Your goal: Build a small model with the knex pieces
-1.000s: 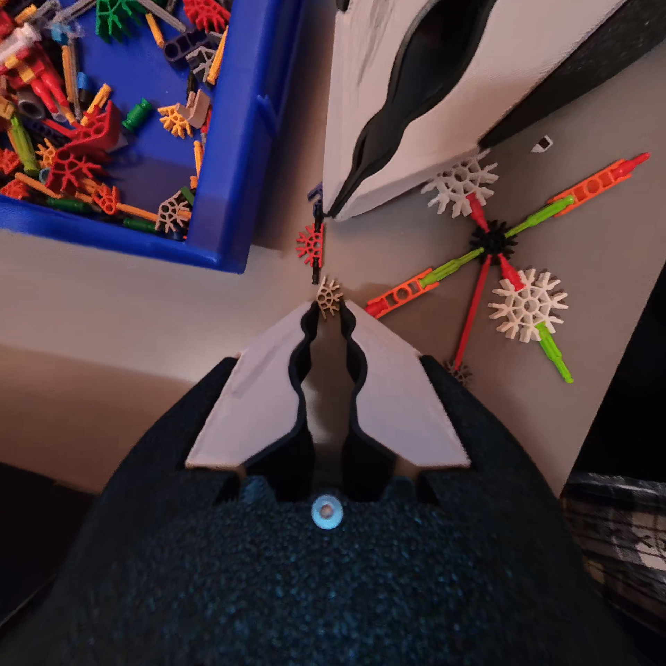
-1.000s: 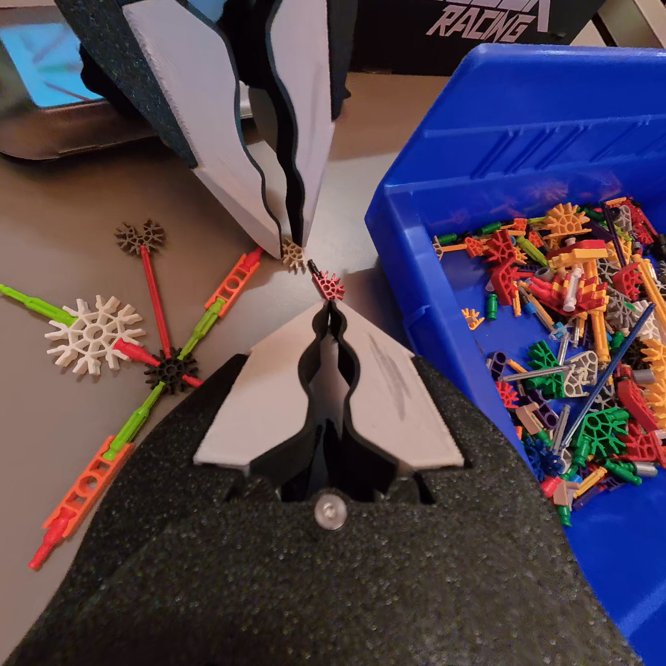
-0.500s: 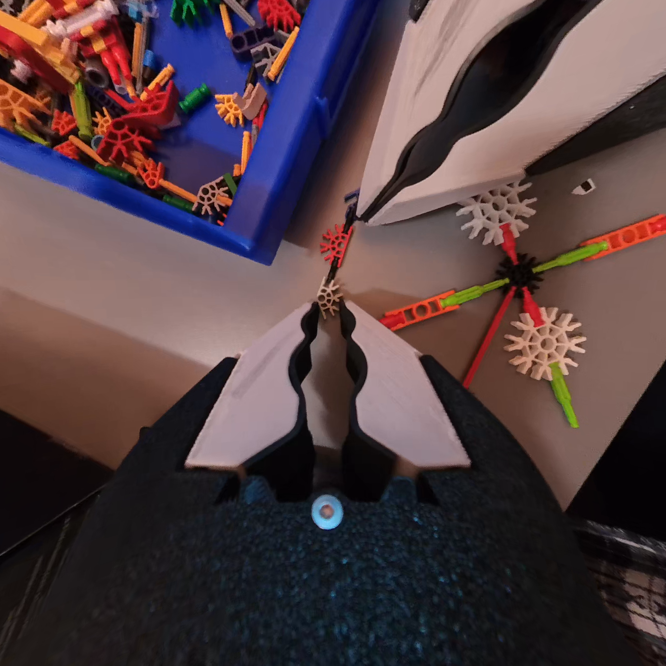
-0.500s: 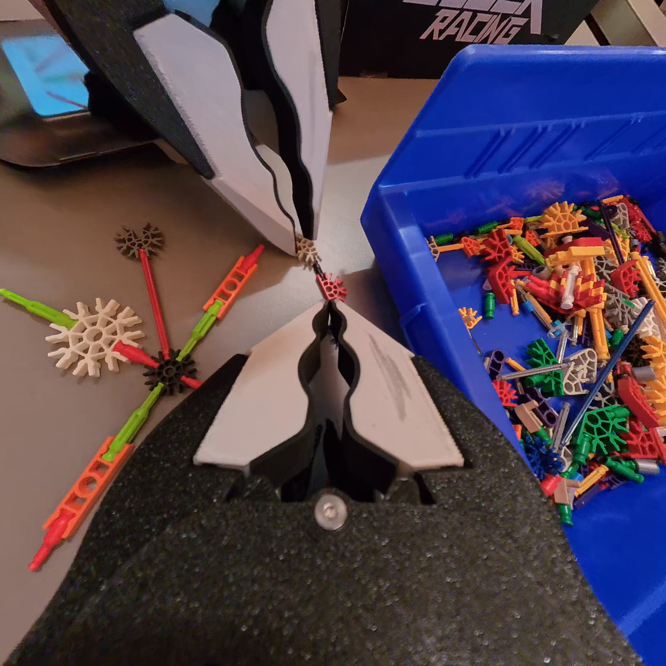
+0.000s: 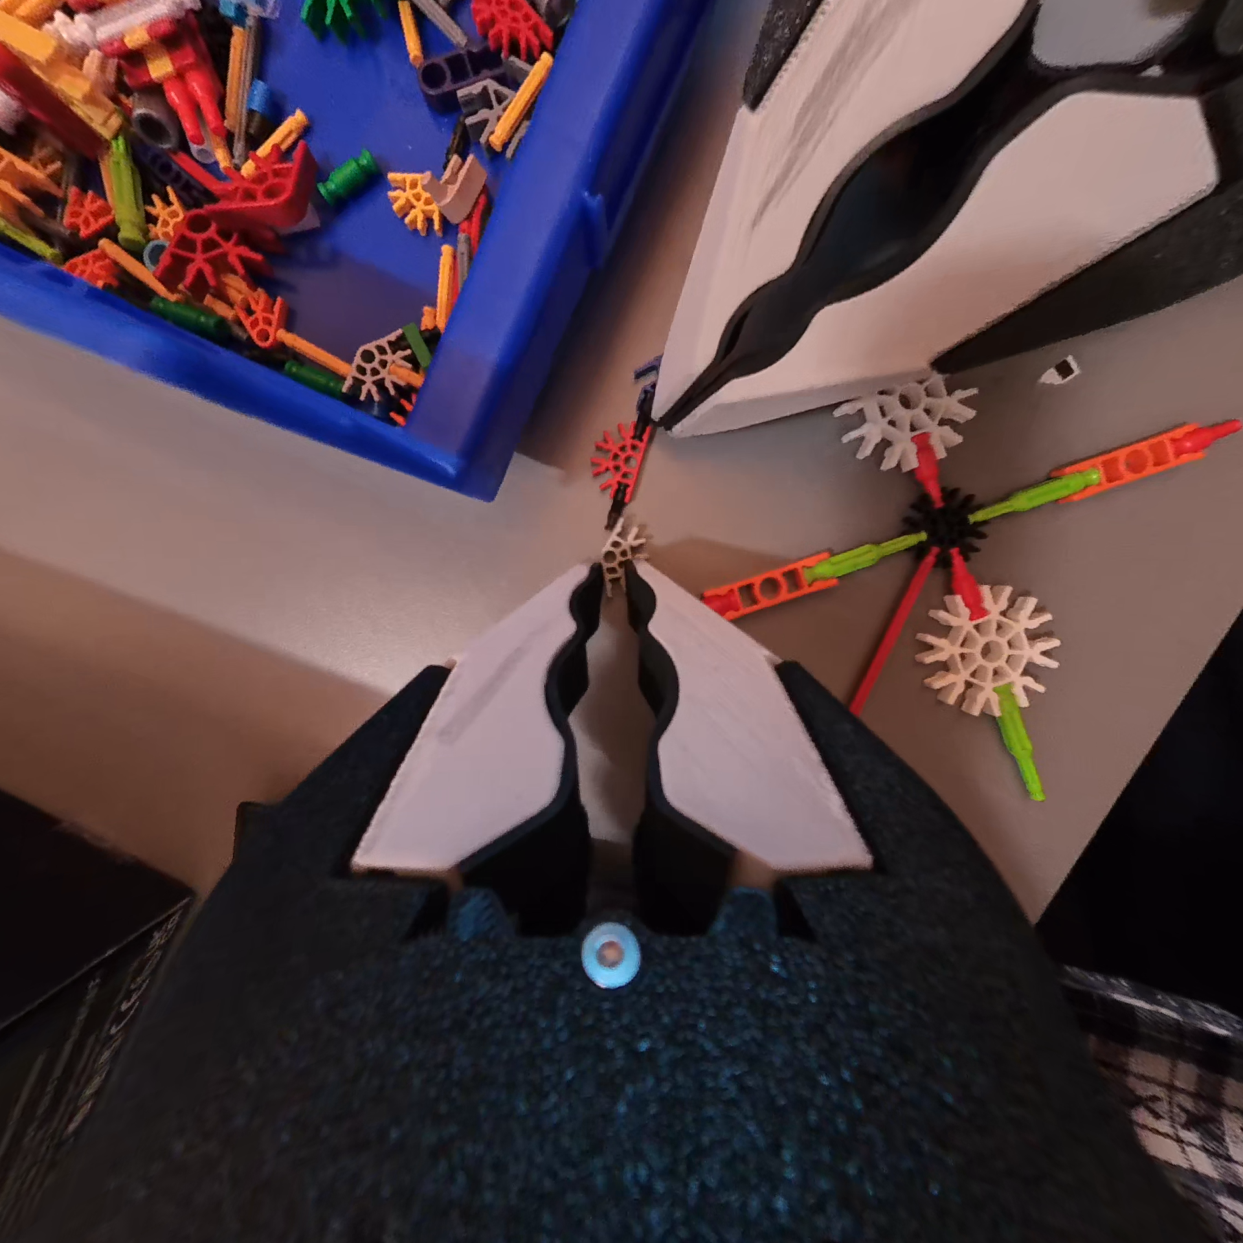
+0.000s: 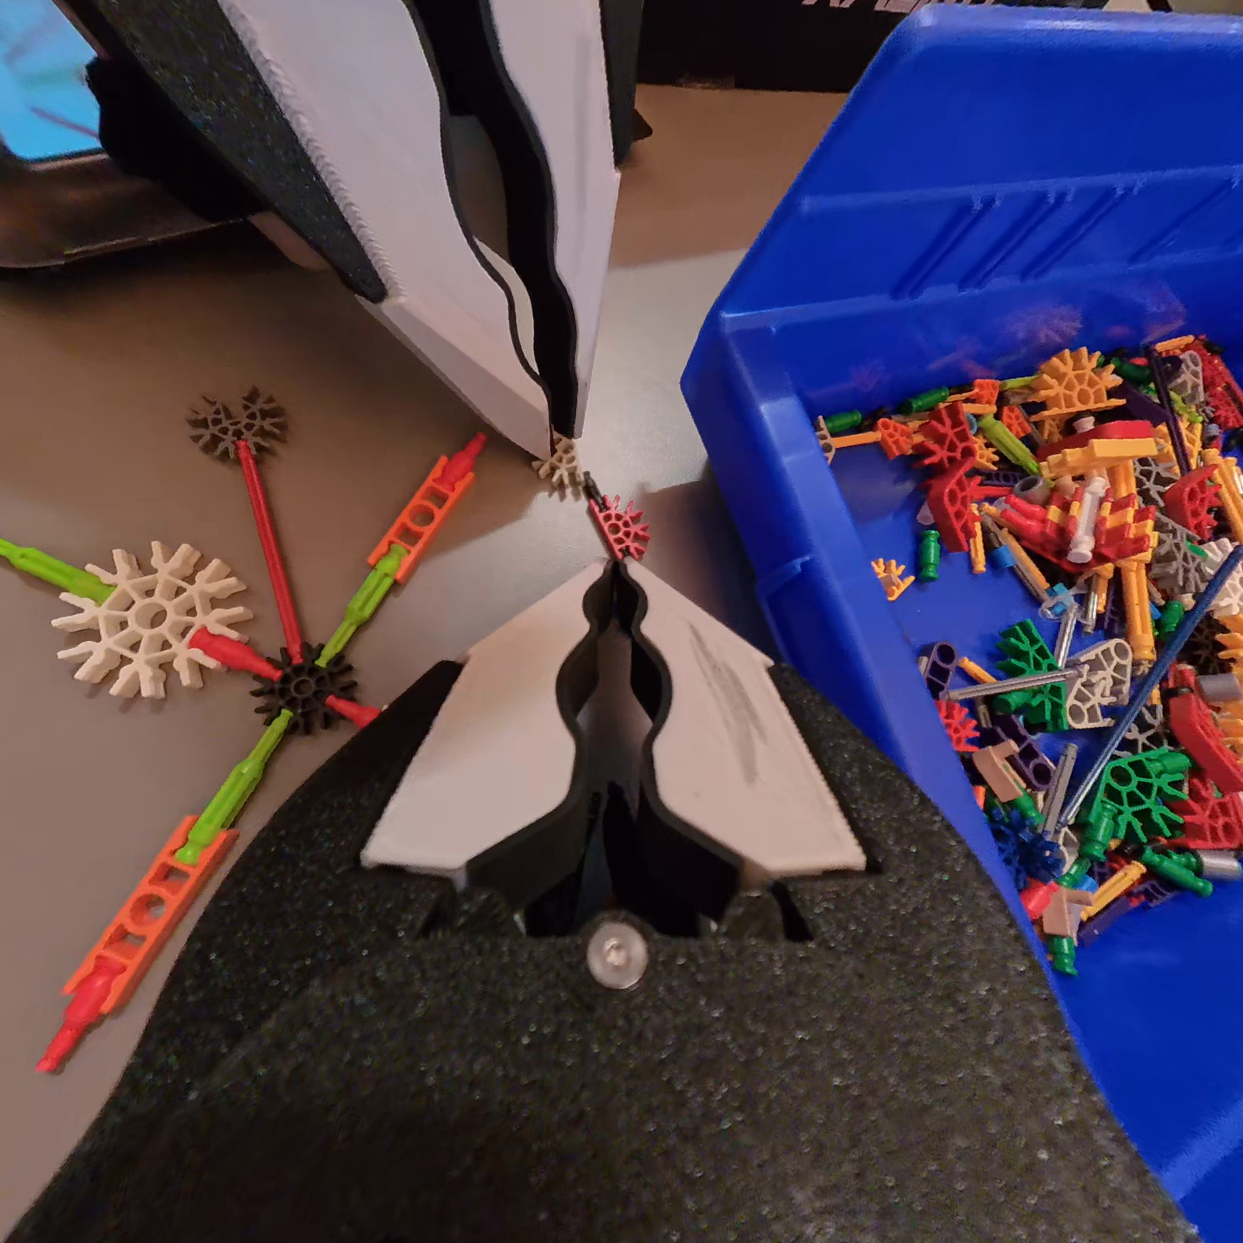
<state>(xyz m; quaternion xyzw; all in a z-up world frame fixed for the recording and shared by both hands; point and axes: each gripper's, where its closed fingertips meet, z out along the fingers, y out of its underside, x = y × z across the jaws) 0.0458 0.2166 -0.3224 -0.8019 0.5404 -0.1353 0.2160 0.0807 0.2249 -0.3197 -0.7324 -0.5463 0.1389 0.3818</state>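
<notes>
left wrist view: grey table (image 5: 202,538), blue bin (image 5: 538,235) nearby; left gripper (image 5: 615,572) pinches a tan connector (image 5: 622,548), now touching the black rod (image 5: 615,508). right wrist view: right gripper (image 6: 617,568) clamps that rod under the red connector (image 6: 622,528); previously apart.

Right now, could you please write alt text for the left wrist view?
The left gripper pinches a small tan plastic connector, meeting a short black rod with a red snowflake connector held by the right gripper, beside a blue plastic bin.

R hand-held gripper (image 6: 615,572) pinches red connector (image 6: 624,528).
</notes>
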